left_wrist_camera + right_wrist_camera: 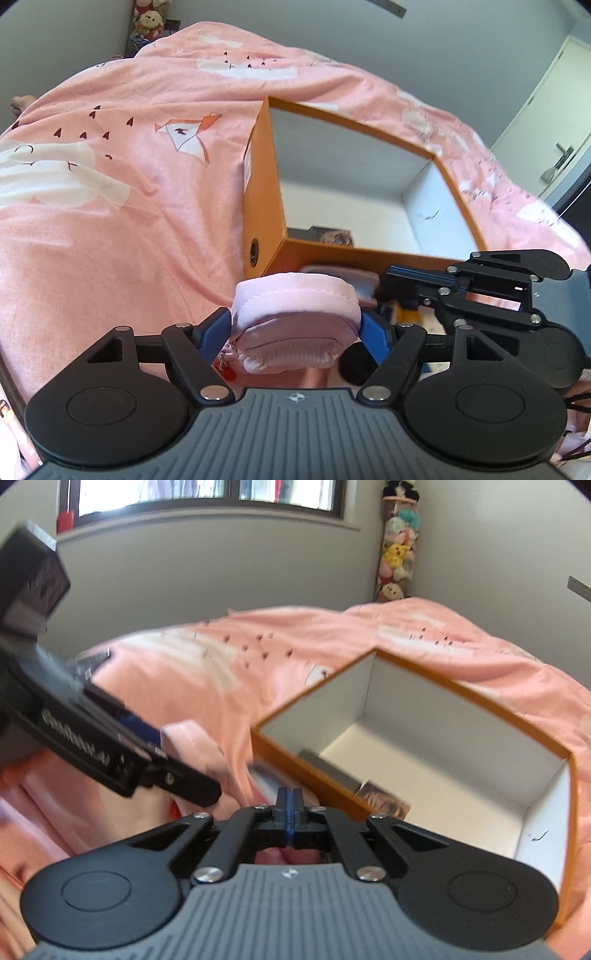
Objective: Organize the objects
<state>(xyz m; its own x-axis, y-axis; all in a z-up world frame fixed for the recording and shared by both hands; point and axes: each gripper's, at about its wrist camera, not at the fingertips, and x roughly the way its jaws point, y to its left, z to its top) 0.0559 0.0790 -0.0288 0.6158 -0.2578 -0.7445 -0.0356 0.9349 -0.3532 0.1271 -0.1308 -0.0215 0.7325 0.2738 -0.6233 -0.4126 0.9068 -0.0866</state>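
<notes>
An open orange box [260, 173] with a white inside lies on the pink bed; it also shows in the right wrist view [480, 716]. A dark flat item [332, 771] and a printed card [384, 801] lie at its near end. My left gripper [295, 325] is shut on a small pink fabric pouch [295, 314] with a bead chain and red tag, held just short of the box's near wall. In the right wrist view the pouch [188, 742] sits in the left gripper at left. My right gripper [290, 797] is shut and empty, beside the box's near corner.
The pink patterned bedspread [110, 221] covers everything around the box. Several small items [354, 284] lie between the box and the grippers. A column of plush toys [397, 554] stands in the room corner. A window [207, 498] is behind, a door [554, 129] at right.
</notes>
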